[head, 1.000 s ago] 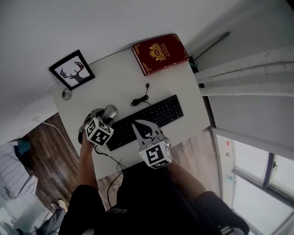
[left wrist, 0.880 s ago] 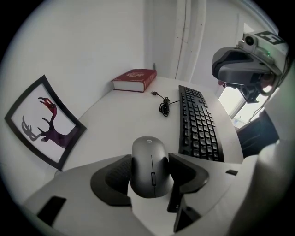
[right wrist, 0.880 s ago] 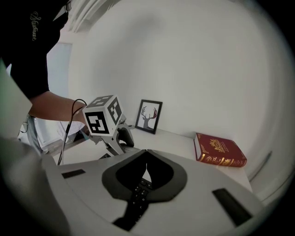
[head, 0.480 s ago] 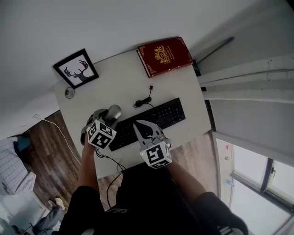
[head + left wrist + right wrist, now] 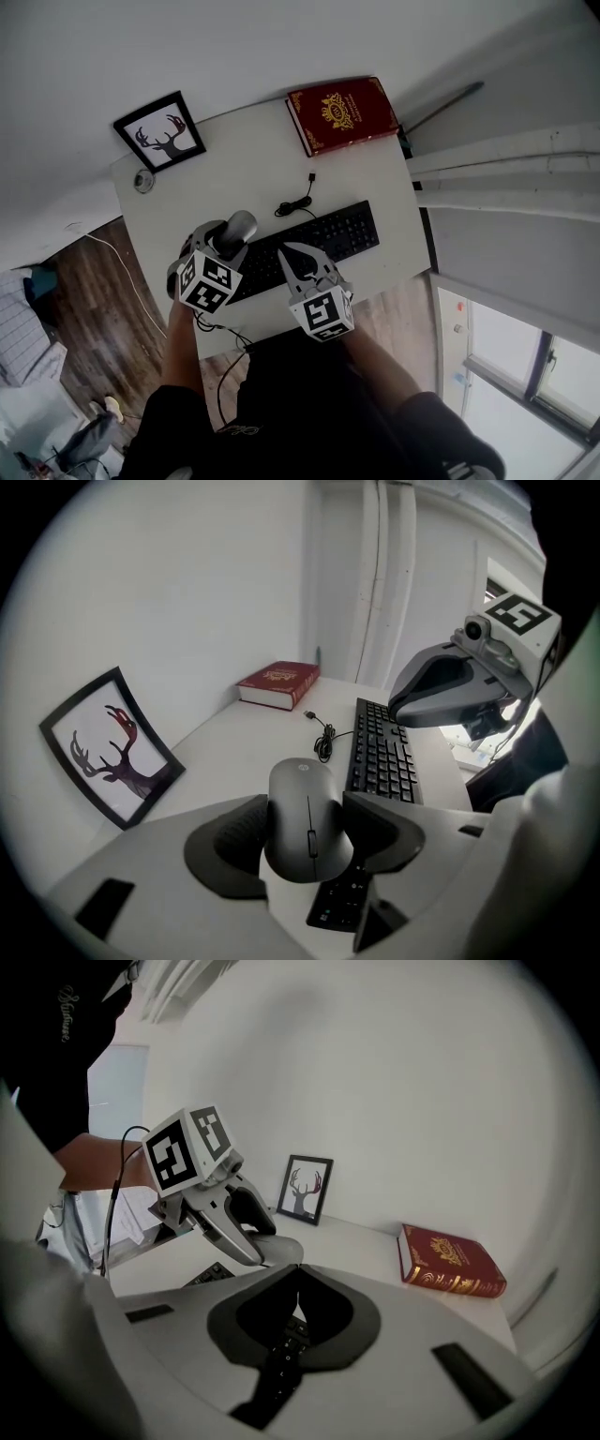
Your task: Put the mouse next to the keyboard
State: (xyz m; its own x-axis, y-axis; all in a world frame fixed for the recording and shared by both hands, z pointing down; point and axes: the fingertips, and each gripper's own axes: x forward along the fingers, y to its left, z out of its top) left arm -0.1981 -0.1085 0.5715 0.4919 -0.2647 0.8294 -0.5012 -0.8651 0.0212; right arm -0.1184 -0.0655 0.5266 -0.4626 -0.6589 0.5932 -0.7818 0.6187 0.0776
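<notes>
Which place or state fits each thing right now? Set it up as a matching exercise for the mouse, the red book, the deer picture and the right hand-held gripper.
Things:
1. mouse
2. red book
3. deer picture
4. right hand-held gripper

Places or states:
A. shut, nothing between its jaws
B. propped against the wall
C. clamped between the jaws of the left hand-held gripper
D. lying flat and closed on the table, beyond the keyboard

Pairs: 1-C, 2-D, 3-B, 4-A.
</notes>
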